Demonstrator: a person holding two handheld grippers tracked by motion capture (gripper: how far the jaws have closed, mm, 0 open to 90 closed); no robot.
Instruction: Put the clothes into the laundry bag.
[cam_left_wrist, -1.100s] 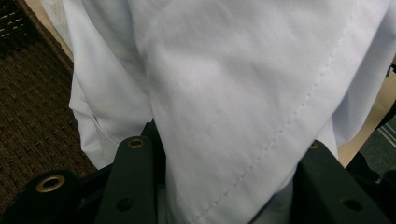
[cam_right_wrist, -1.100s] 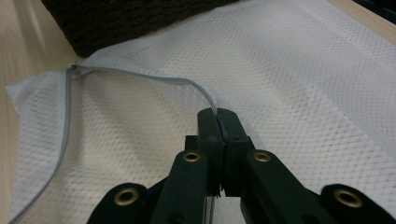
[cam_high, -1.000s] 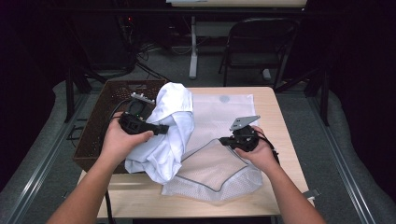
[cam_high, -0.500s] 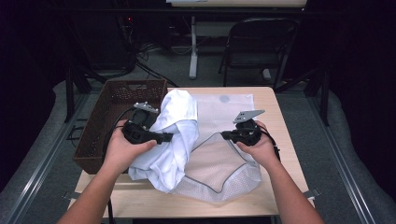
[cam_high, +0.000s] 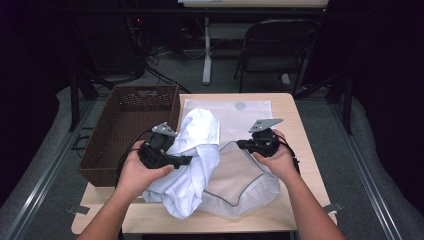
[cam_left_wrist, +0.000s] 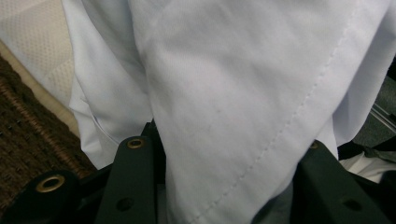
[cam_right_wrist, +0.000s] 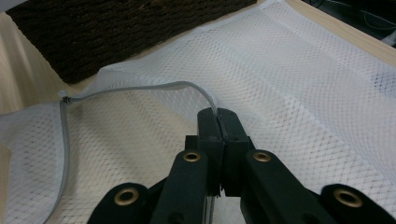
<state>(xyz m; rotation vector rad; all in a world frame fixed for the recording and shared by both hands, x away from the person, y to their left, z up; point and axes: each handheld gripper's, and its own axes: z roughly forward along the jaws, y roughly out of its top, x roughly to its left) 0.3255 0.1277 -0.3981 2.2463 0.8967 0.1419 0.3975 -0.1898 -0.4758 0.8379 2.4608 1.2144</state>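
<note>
Shirt (cam_high: 192, 160) going into the mesh bag (cam_high: 240, 182), one of each on the table.
Left gripper (cam_high: 175, 161) is clamped on a thick fold of shirt, bunched just left of the bag's mouth. Right gripper (cam_right_wrist: 218, 116) is pinched tight on the zipper hem, holding it up. One basket (cam_high: 125, 135) sits far left.

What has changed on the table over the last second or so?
The left gripper, still clamped on the white cloth, has carried it down and nearer the person, toward the mesh bag's opening. The right gripper stays shut on the bag's grey rim, holding it up in the same place. The basket has not moved.
</note>
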